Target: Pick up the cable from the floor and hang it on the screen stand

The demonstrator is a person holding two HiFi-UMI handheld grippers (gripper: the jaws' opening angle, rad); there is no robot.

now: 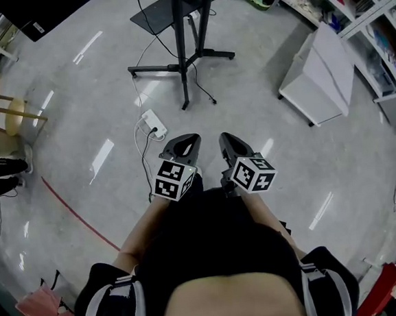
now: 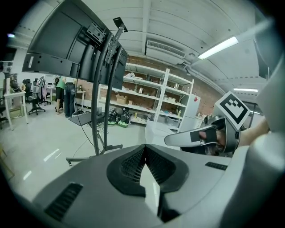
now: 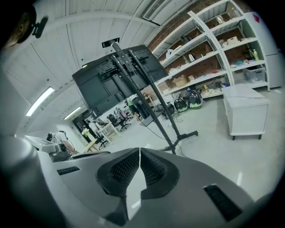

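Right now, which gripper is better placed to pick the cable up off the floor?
Left. The left gripper is held nearest the white cable running from the power strip; the right gripper is farther over, beyond the left one. Both have shut, empty jaws, so either must open first.

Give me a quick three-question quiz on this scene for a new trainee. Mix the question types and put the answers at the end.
1. True or false: the left gripper is shut on the cable.
2. Multiple choice: the power strip lies on the floor: A) against the white cabinet, B) near the foot of the screen stand, C) under the round wooden table.
3. Fill in: the jaws of the right gripper are ____, with nothing between them.

Key: 1 false, it is shut and empty; 2 B; 3 shut.
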